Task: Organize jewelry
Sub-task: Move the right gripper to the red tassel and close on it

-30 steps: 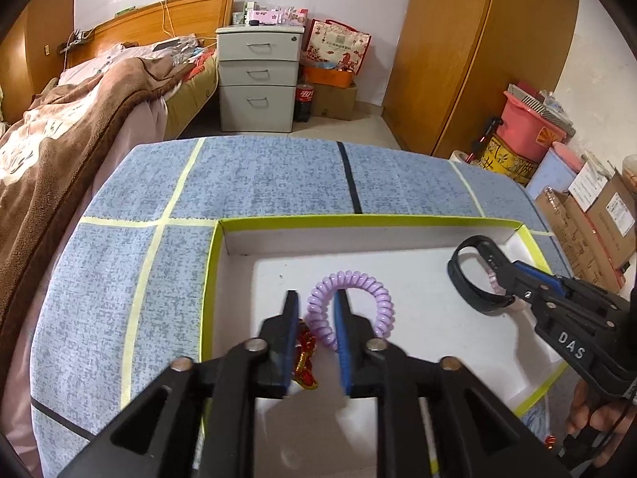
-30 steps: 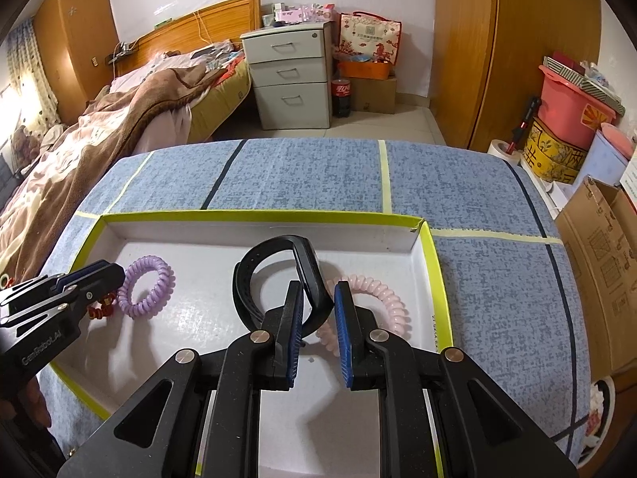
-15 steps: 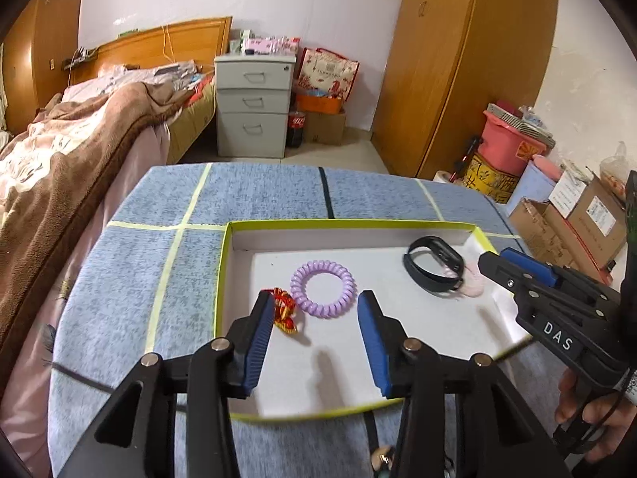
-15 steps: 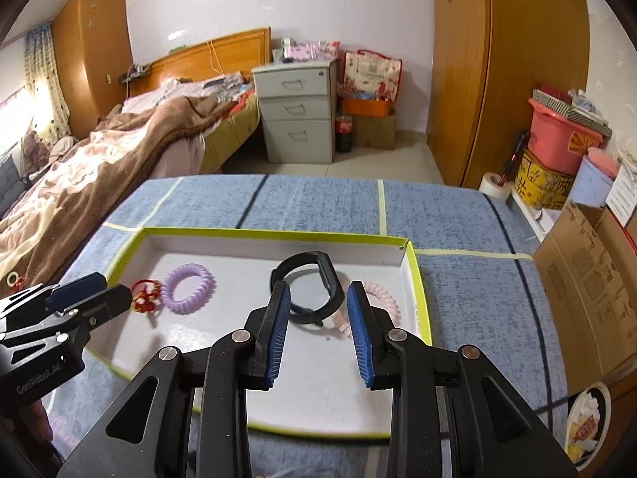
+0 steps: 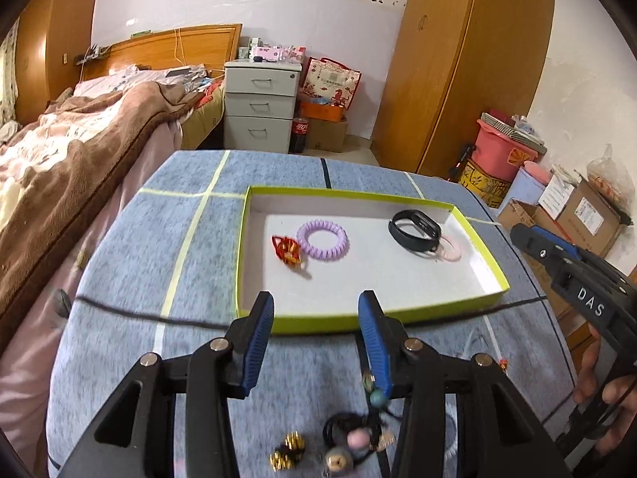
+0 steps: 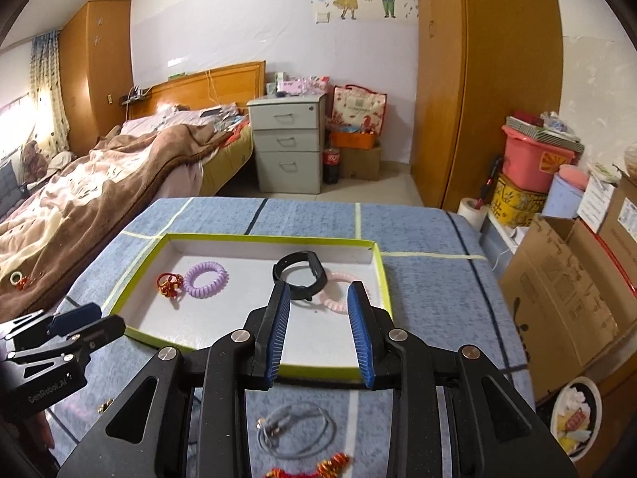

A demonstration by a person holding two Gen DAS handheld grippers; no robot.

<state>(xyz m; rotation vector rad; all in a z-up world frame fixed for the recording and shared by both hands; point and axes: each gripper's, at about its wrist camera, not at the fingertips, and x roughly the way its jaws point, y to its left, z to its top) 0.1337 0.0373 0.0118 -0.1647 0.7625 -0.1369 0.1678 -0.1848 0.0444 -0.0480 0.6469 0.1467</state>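
Observation:
A white tray with a lime-green rim [image 5: 398, 316] [image 6: 254, 370] lies on the blue table. Inside it rest a red-gold ornament [image 5: 287, 250] [image 6: 169, 283], a purple coil hair tie [image 5: 323, 239] [image 6: 206, 274], a black wristband [image 5: 414, 231] [image 6: 299, 277] and a pink coil tie [image 5: 450, 251] [image 6: 338, 292] partly under the band. My left gripper [image 5: 316, 318] is open and empty, hanging over the tray's near edge. My right gripper [image 6: 318, 314] is open and empty too, just short of the wristband. In front of the tray lie beaded black ties [image 5: 350, 444], gold beads [image 5: 286, 452], a grey elastic [image 6: 294, 432] and a red-gold piece [image 6: 314, 466].
A bed with a brown blanket [image 5: 67, 159] borders the table on the left. Cardboard boxes [image 6: 565, 290] and bins [image 5: 505, 151] crowd the right side. A grey drawer unit [image 6: 288, 147] and a wooden wardrobe [image 6: 477, 79] stand behind. A hand [image 5: 605, 398] holds the right gripper's handle.
Both grippers opened and drew back and upward from the tray. The left let go near the purple tie, the right released the black wristband, which now lies in the tray.

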